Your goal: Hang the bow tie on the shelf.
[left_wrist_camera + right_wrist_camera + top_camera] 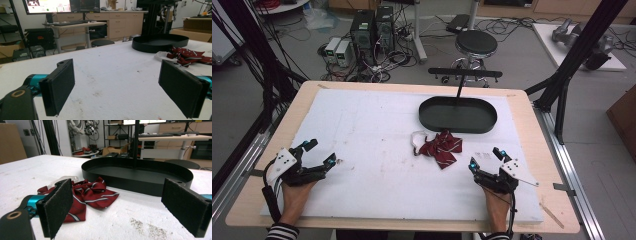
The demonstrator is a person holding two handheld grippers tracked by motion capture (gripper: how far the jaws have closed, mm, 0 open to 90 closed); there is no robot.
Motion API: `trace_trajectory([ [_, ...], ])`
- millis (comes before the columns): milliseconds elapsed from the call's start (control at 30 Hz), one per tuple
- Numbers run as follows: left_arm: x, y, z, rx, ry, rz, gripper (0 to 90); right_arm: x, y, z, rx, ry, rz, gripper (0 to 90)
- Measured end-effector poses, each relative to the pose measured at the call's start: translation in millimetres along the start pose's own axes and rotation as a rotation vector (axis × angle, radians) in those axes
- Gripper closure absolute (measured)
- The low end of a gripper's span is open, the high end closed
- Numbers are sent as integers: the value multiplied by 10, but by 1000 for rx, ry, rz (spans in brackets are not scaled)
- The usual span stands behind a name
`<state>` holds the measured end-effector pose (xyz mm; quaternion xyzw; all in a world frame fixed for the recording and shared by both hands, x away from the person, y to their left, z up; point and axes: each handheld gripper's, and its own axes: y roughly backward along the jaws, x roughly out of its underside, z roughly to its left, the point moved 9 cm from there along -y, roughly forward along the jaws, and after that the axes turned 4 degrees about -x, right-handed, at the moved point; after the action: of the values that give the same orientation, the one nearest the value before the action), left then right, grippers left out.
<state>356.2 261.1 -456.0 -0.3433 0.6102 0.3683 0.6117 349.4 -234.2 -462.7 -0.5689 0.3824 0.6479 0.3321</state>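
A: High view first, quick. My left gripper [319, 152] rests at 8 o'clock on the white foam-covered table [362, 130], jaws apart, nothing between them. My right gripper [484, 159] sits at 4 o'clock, jaws spread wide, also empty.

B: And the thing to grab?

A: Dark red fabric bow tie with thin pale stripes [441, 147], just past table centre, near 1 o'clock from the middle, flat on the foam. A white strap piece [418, 140] hangs off its 9 o'clock side. The black oval metal-looking tray [484, 127] lies just beyond it at 12, close by but apart from it.

B: Left gripper view?

A: Both black pads [60, 86] stand wide apart over bare foam. Bow tie [190, 56] sits off at 2 o'clock, tray [160, 46] behind it.

B: Right gripper view?

A: Pads [56, 206] far apart, empty. Bow tie [95, 193] is at 10 o'clock past the near jaw, crumpled folds raised; tray [140, 182] is at 12.

B: Handling?

A: I'd judge it light, soft, floppy: it'll sag and drape once lifted, no breakage worry. Smooth weave may slip, so I'd pinch the thick knot where the folds bunch, not a single wing or the thin strap. The right gripper is nearer, I'd come in low from 5 o'clock.
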Motion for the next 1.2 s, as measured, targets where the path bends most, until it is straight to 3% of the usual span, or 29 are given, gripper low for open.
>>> trace_trajectory([
  [433,0,-1,0,0,-1,0,140,-14,-1,15,-9,3,13,96],
  [767,2,-5,1,-1,1,4,140,-366,-83,170,-48,19,7,96],
  [867,1,-4,1,-1,2,3,141,-477,-174,285,-99,7,46,96],
  [1000,-1,-2,1,0,2,0,140,-548,-294,409,-135,35,98,96],
  [1200,-2,0,2,-1,3,-2,140,-599,-468,548,-173,40,146,97],
])
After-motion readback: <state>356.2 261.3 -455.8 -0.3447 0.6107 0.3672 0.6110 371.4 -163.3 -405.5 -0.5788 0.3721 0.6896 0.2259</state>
